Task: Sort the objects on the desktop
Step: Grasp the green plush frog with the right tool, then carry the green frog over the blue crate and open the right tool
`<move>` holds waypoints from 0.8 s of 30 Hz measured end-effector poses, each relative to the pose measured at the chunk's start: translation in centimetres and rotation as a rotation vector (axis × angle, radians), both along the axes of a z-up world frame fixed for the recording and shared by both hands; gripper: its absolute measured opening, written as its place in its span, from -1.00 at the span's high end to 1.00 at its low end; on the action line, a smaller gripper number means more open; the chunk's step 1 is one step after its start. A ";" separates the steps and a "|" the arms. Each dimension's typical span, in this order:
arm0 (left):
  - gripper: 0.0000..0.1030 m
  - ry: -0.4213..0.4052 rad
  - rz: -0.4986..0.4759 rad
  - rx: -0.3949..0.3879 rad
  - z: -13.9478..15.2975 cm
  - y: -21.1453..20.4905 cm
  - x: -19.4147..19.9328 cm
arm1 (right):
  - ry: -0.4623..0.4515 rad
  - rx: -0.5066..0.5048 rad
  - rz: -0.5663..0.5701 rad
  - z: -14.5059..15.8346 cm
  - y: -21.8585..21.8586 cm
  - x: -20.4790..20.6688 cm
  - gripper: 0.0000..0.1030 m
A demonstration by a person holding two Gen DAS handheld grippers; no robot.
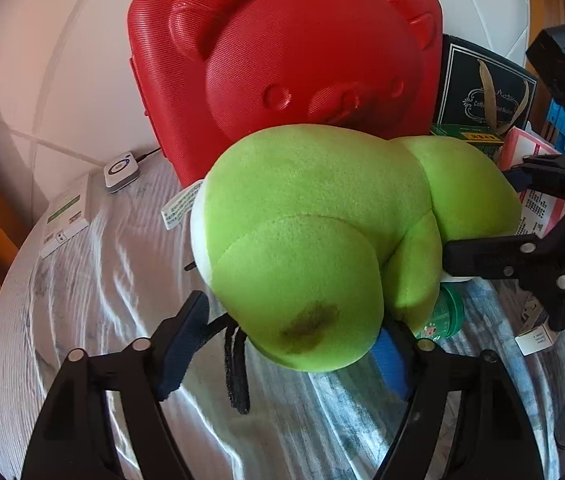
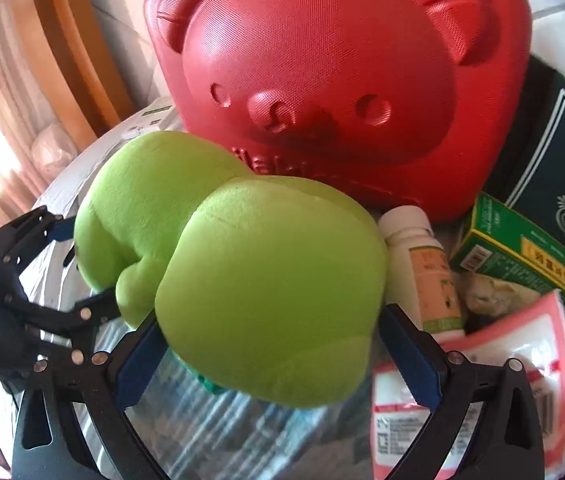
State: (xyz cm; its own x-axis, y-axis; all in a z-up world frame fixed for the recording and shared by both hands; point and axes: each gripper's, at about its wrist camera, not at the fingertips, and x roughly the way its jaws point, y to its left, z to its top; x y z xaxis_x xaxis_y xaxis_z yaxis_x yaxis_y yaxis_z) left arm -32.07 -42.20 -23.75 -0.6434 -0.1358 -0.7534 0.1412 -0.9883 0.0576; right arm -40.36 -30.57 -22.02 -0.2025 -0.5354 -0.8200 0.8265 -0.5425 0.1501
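A lime-green plush toy (image 1: pixel 314 240) (image 2: pixel 266 280) lies on the cloth-covered round table (image 1: pixel 102 300), in front of a red bear-faced case (image 1: pixel 282 60) (image 2: pixel 322 80). My left gripper (image 1: pixel 296 316) (image 2: pixel 88 264) straddles one end of the toy. Its right pad lies against the plush, while its left pad (image 1: pixel 186 340) stands a little clear of it. My right gripper (image 2: pixel 270 316) (image 1: pixel 482 214) straddles the other, rounder end. There both blue pads sit close along the sides and I see no dent in the plush. A black strap (image 1: pixel 236 368) hangs below the toy.
A green-capped bottle (image 1: pixel 446 316) pokes out under the toy. To the right crowd a white pill bottle (image 2: pixel 422 268), a green box (image 2: pixel 518 252), a dark box (image 2: pixel 554 148) and a pink packet (image 2: pixel 482 380). A white puck device (image 1: pixel 120 170) and white box (image 1: pixel 64 220) sit far left.
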 end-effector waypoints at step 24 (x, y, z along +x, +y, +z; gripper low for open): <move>0.05 0.222 -0.129 -0.051 12.3 7.2 4.8 | 0.165 -0.182 -0.144 11.7 10.7 5.2 -0.30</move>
State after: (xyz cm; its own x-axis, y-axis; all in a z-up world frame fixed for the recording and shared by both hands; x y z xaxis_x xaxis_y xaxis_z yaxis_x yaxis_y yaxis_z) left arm -27.26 -34.97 -11.48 -0.8065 -0.0766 -0.5863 0.0291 -0.9955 0.0900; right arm -35.11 -19.87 -10.32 -0.4095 -0.6271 -0.6626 0.7643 -0.6324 0.1261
